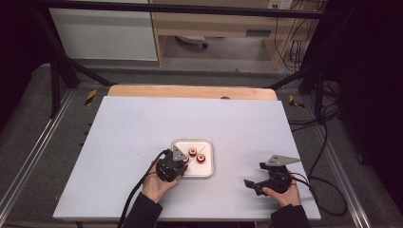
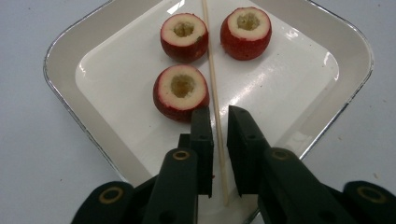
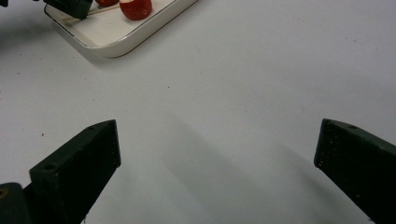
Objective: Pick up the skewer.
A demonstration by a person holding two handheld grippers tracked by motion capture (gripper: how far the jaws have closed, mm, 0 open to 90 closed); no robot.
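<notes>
I see the wooden skewer [image 2: 212,70] lying across the white tray [image 2: 60,60] between three cored red fruits [image 2: 181,92]; my left gripper [image 2: 219,126] has its jaws narrowed around it, a sliver of gap showing. My right gripper [image 3: 217,154] rests spread wide over the pale tabletop [image 1: 133,123].

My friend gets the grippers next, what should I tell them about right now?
Left gripper: jaws nearly closed around the thin wooden skewer, a small gap showing on each side, so a firm grip is not certain.
Right gripper: wide open, empty, over the bare white table.
The skewer lies on the white square tray between three red hollowed-out fruits.
Done: skewer reached.
Left: probably lift the skewer; no fruit is on it yet.
</notes>
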